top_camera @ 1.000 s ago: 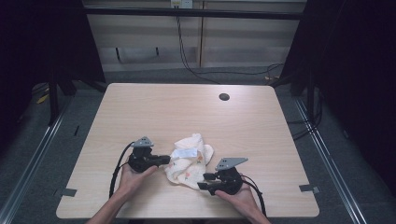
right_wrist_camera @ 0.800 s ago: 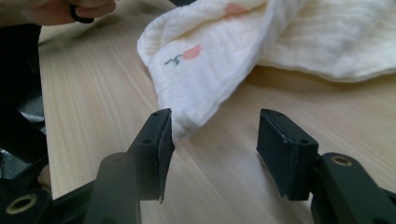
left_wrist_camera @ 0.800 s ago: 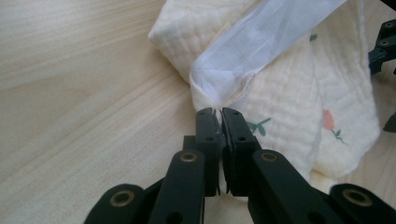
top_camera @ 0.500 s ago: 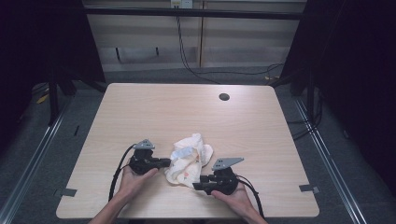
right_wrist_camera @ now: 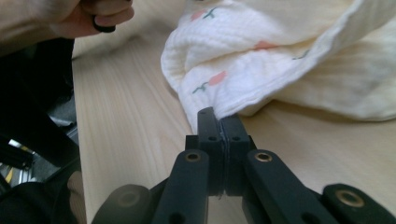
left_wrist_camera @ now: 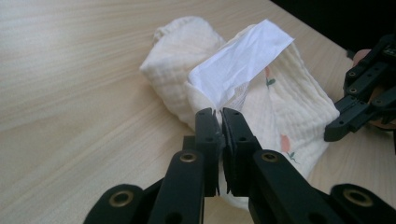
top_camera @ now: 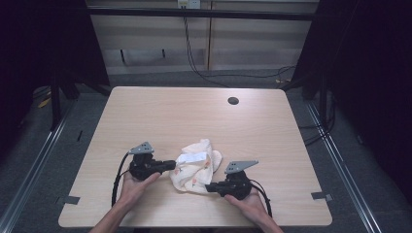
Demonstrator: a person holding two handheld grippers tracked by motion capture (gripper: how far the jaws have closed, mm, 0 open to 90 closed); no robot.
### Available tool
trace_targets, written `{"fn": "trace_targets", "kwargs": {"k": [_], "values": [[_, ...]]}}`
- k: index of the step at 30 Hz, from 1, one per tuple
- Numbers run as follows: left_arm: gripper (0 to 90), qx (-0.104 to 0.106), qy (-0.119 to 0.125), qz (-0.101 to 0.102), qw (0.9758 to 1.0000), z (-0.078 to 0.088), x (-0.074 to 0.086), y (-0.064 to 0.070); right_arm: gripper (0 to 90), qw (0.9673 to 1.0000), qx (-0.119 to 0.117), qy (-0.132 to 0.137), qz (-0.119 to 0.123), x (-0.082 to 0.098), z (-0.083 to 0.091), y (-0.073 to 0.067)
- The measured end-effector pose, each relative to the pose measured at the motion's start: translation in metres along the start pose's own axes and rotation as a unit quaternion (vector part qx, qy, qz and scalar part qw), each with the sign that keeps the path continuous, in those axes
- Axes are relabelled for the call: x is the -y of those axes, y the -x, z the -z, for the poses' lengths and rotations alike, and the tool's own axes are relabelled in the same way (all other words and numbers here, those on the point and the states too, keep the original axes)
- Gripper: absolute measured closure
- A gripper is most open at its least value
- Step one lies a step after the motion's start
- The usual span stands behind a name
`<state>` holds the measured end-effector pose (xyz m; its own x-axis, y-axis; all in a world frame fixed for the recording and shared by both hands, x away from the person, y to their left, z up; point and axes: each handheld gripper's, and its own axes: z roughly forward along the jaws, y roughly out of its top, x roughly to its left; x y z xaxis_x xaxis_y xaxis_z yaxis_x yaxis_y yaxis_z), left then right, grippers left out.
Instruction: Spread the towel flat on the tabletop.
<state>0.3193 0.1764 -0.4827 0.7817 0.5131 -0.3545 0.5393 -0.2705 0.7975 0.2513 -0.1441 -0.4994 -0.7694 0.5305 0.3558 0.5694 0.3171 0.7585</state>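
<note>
Left gripper (left_wrist_camera: 219, 116) is clenched on the muslin cloth (top_camera: 196, 167) edge beneath its white label (left_wrist_camera: 238, 63); right gripper (right_wrist_camera: 218, 116) pinches the opposite corner on the tabletop (top_camera: 194, 116).

We see both forearms entering from the bottom edge of the high view, angled slightly inward toward each other. The left hand (top_camera: 130, 184) wraps around the left gripper (top_camera: 171, 165), whose jaws point to the right and are pressed together on a fold of the cloth (top_camera: 197, 167). The right hand (top_camera: 248, 204) grasps the right gripper (top_camera: 208, 187), its jaws pointing left and clamped tight on the cloth's near edge. The two grippers lie near each other, each topped by a grey three-cornered plate.
</note>
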Motion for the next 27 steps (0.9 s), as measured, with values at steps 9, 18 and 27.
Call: {"fn": "trace_targets", "kwargs": {"k": [9,18,27], "values": [[86.1,0.013,0.053,-0.022,0.9983,0.019,-0.019,0.016,89.3,0.9982,0.035,0.049,0.001,-0.021,0.045,0.010],[86.2,0.004,0.075,-0.035,0.9966,0.034,-0.034,0.018,89.3,0.9948,0.064,0.079,0.002,-0.043,0.080,0.020],[86.3,0.007,0.114,-0.048,0.9924,0.049,-0.060,0.022,89.3,0.9898,0.091,0.110,0.005,-0.066,0.118,0.028]]}}
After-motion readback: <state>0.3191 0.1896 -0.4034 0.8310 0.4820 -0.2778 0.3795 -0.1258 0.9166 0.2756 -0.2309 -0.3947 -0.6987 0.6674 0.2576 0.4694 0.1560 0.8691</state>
